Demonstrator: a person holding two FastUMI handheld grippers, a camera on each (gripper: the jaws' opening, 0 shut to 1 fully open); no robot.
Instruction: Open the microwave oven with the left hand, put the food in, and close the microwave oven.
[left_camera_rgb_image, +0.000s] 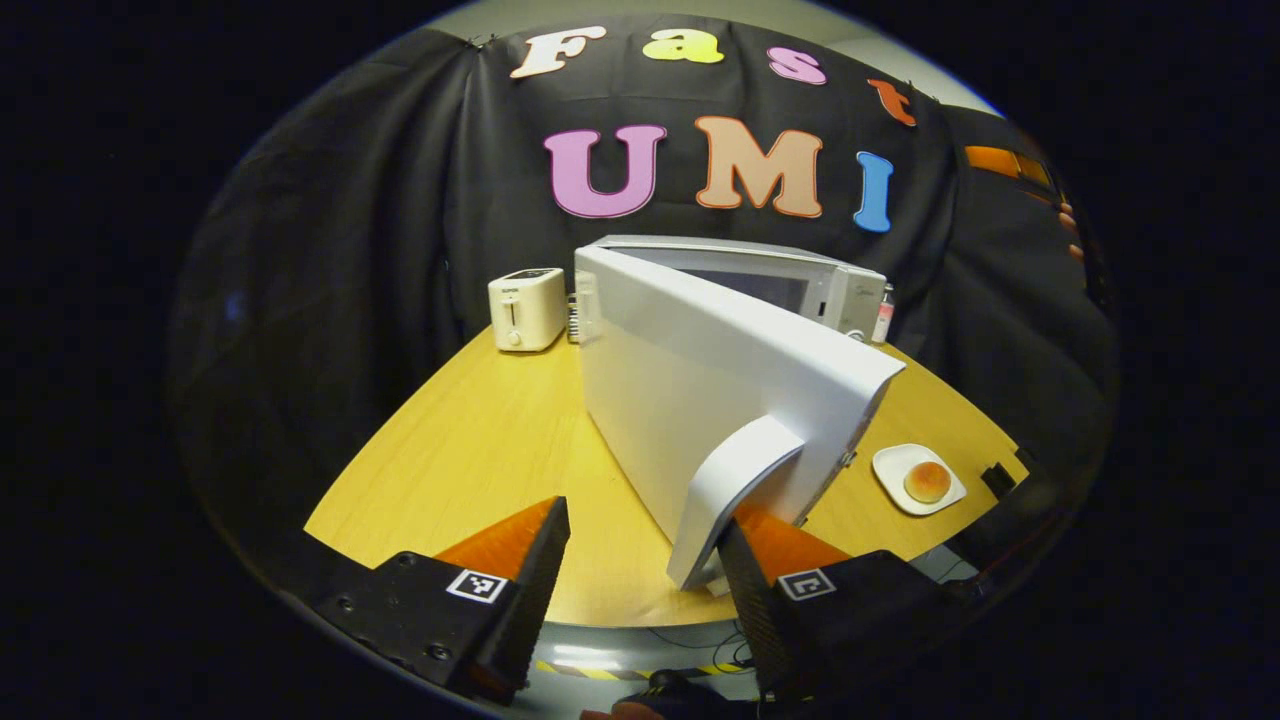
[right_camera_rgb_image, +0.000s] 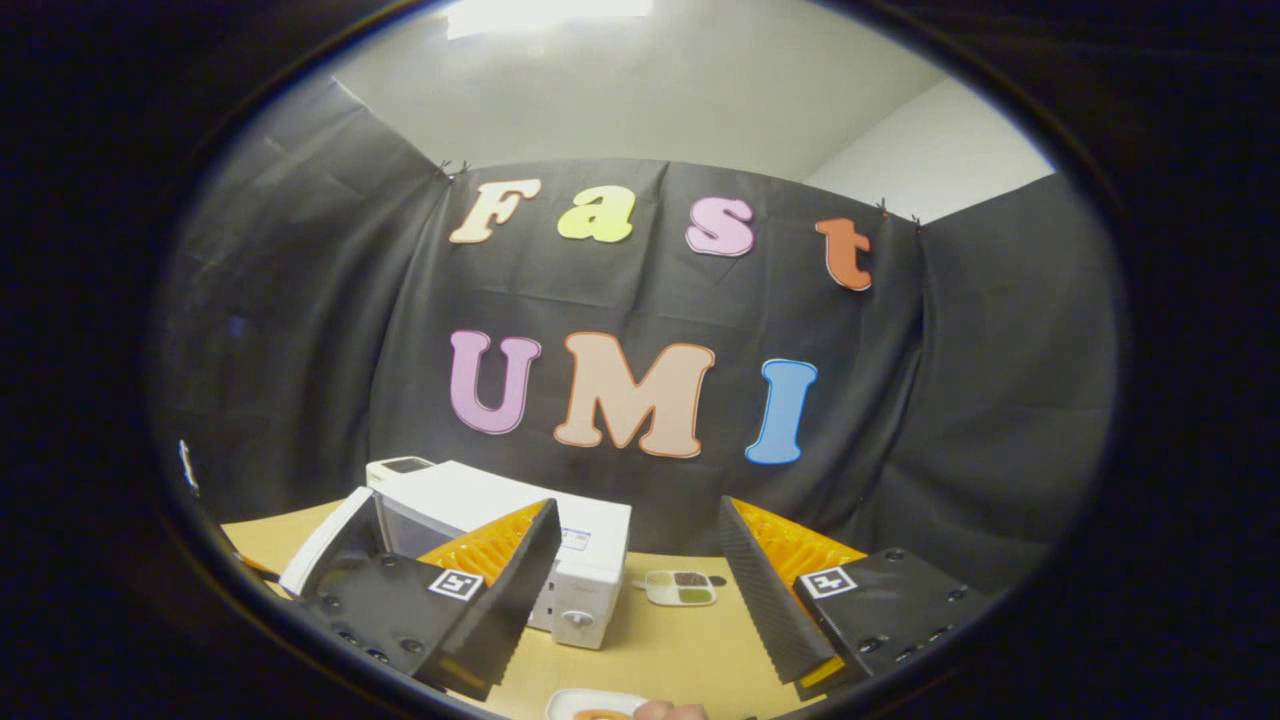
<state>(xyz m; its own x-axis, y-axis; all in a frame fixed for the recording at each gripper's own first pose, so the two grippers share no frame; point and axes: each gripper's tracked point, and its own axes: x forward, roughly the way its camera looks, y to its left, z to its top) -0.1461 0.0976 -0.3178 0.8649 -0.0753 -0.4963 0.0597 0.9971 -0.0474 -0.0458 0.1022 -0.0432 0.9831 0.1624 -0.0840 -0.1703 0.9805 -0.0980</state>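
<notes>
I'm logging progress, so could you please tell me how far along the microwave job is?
Done: the door stands swung open. In hand: the left claw is open at the door's handle. Left: the bun sits on its plate on the table, not yet inside; the door needs closing.

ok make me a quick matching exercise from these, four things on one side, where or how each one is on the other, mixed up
Things:
1. microwave door
2. toaster
3. bun
4. left gripper

Places or states:
A. on a white plate
B. swung open
C. open, one finger beside the door handle
D. at the table's far side, left of the microwave

Pairs: 1-B, 2-D, 3-A, 4-C
</notes>
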